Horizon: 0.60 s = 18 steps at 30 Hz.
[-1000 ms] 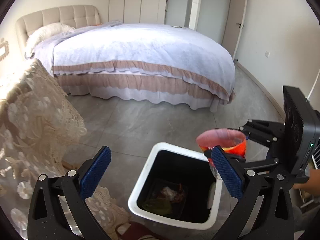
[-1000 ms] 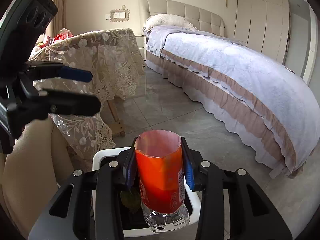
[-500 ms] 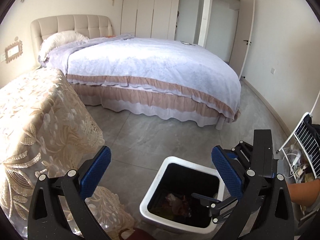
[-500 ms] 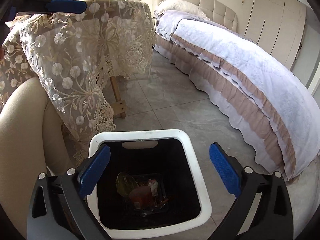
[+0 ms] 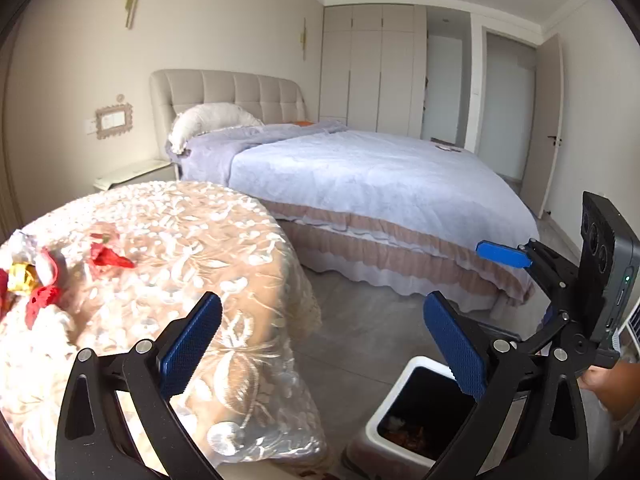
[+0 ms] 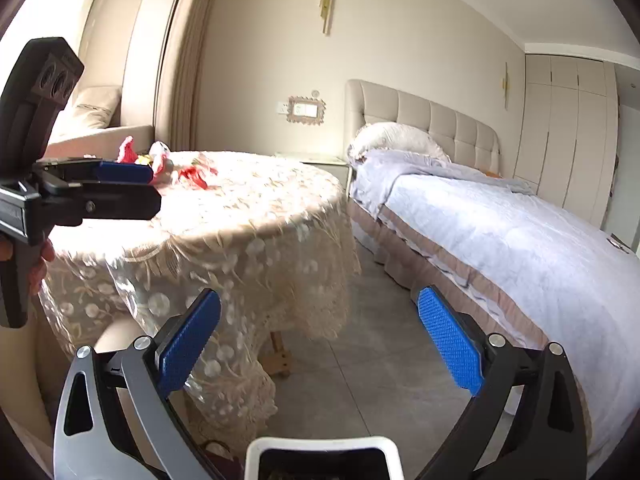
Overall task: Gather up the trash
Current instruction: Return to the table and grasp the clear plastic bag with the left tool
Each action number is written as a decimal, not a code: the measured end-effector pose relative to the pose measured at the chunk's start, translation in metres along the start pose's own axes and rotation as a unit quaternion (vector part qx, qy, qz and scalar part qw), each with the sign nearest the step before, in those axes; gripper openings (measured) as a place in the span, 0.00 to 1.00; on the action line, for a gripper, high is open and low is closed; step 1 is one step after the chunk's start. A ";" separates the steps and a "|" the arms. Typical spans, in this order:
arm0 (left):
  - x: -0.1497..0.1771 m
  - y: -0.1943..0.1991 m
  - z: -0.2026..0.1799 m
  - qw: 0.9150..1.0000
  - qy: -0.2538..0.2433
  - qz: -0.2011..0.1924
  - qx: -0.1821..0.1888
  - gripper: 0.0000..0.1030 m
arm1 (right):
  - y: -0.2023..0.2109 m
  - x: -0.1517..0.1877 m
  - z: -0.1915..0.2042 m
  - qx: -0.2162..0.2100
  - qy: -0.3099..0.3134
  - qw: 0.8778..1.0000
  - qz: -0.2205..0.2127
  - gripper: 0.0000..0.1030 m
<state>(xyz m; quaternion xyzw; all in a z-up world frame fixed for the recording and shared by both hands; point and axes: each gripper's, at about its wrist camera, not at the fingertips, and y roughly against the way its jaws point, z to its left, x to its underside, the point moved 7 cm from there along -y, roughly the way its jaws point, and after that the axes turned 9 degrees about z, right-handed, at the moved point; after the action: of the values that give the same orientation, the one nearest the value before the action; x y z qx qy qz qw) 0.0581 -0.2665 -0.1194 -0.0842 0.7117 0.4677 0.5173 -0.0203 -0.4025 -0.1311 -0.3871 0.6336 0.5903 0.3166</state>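
Red, white and gold wrappers (image 5: 44,276) lie in a heap on the lace-covered round table (image 5: 192,240), at its far left; they also show in the right wrist view (image 6: 168,166). The white trash bin (image 5: 404,416) with a black liner stands on the floor to the table's right, with trash inside; its rim shows in the right wrist view (image 6: 320,450). My left gripper (image 5: 320,344) is open and empty above the table's edge. My right gripper (image 6: 318,342) is open and empty above the bin.
A large bed (image 5: 380,184) with a lilac cover fills the far side. Grey tiled floor (image 6: 360,364) lies between table and bed. A beige sofa (image 6: 96,120) sits behind the table. A wardrobe (image 5: 372,68) and a door (image 5: 548,120) are at the back.
My right gripper dropped the orange bottle into the bin and opened. Both grippers then rose and swung left toward the table, bringing the wrappers into view.
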 end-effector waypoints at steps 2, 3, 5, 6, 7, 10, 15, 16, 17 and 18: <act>-0.002 0.015 0.021 1.000 0.015 -0.011 -0.025 0.96 | -0.001 -0.022 0.013 -0.021 0.007 0.999 -0.023 0.96; -0.002 0.021 0.033 0.999 0.023 -0.013 -0.040 0.96 | -0.003 -0.032 0.020 -0.033 0.011 0.999 -0.032 0.96; 0.000 0.034 0.056 0.997 0.038 -0.017 -0.069 0.96 | -0.006 -0.050 0.034 -0.046 0.021 0.998 -0.047 0.96; 0.001 0.040 0.069 0.995 0.048 -0.019 -0.085 0.96 | -0.008 -0.057 0.042 -0.053 0.027 0.997 -0.053 0.96; 0.003 0.046 0.081 0.993 0.056 -0.020 -0.098 0.96 | -0.011 -0.064 0.049 -0.061 0.032 0.996 -0.058 0.96; 0.011 0.068 0.121 0.987 0.086 -0.022 -0.137 0.96 | -0.020 -0.081 0.077 -0.085 0.048 0.993 -0.064 0.96; 0.021 0.102 0.175 0.976 0.130 -0.031 -0.174 0.96 | -0.033 -0.107 0.127 -0.121 0.082 0.987 -0.070 0.96; 0.023 0.108 0.184 0.973 0.135 -0.033 -0.184 0.96 | -0.035 -0.112 0.136 -0.128 0.087 0.985 -0.072 0.96; 0.025 0.114 0.192 0.970 0.141 -0.034 -0.193 0.96 | -0.037 -0.118 0.144 -0.134 0.093 0.984 -0.074 0.96; 0.028 0.120 0.200 0.969 0.146 -0.035 -0.197 0.96 | -0.039 -0.123 0.152 -0.141 0.097 0.982 -0.075 0.96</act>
<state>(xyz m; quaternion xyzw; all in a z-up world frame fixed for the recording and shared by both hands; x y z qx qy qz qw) 0.1045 -0.0405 -0.0780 -0.2771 0.6697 0.5631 0.3971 0.0666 -0.2373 -0.0606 -0.5300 0.5409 0.6078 0.2390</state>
